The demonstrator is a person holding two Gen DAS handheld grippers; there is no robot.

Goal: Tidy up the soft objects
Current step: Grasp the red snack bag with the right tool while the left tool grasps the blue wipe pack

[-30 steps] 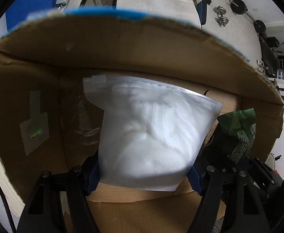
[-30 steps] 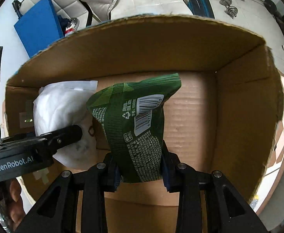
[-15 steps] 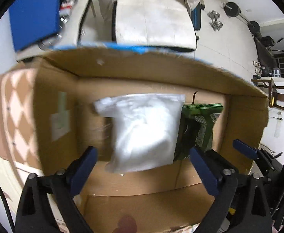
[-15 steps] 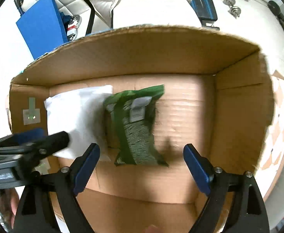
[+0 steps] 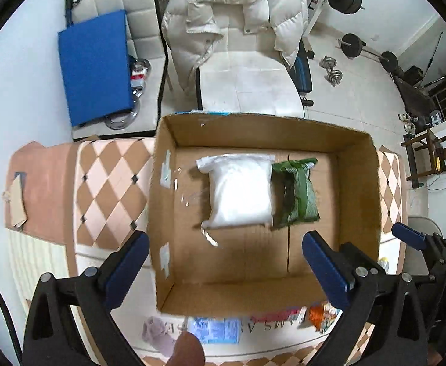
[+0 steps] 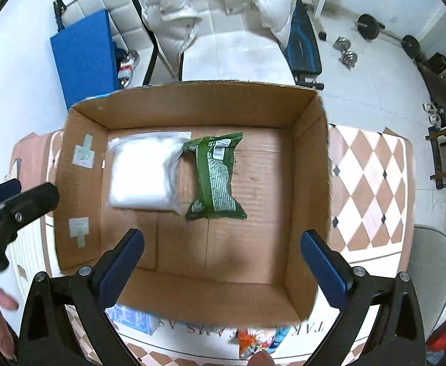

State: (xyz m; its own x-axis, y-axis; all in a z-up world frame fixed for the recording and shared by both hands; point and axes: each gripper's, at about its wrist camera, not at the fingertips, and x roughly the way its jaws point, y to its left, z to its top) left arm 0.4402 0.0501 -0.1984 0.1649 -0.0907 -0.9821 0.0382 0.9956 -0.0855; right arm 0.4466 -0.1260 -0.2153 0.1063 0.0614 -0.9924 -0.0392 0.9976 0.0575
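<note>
Left gripper (image 5: 223,253): jaws spread wide, empty, above the cardboard box (image 5: 358,189).
Right gripper (image 6: 221,248): likewise wide and empty.
White pouch (image 5: 239,193), green packet (image 5: 299,190): flat on the box floor, touching.
Next: I'd reach for the packets (image 5: 217,331) below the box, gripping softly.

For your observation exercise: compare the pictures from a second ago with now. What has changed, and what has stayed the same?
Both grippers let go and pulled up and back out of the cardboard box. The left gripper released the white bag; the right gripper released the green packet. Both now stand open. The bag and packet remain side by side on the box floor.
</note>
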